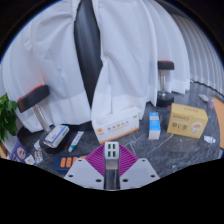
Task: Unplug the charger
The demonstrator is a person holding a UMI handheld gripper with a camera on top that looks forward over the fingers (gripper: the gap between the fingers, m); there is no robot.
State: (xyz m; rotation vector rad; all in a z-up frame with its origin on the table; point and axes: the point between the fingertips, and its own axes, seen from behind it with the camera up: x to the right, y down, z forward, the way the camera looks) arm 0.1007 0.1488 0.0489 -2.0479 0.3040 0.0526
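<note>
A small white-grey charger (112, 151) with dark port slots on its face stands upright between my fingers. My gripper (112, 160) is shut on it, and the magenta pads (95, 158) press against both of its sides. The charger is held above a dark table (150, 150). No socket or cable shows around it, and its lower part is hidden between the fingers.
Beyond the fingers lie an orange box (120, 123), a small blue-white carton (154, 123), a yellow box (187, 120), a metal can (55, 135) and a marker (75, 140). A green plant (8, 115) is at the left. White cloth (125, 50) hangs behind.
</note>
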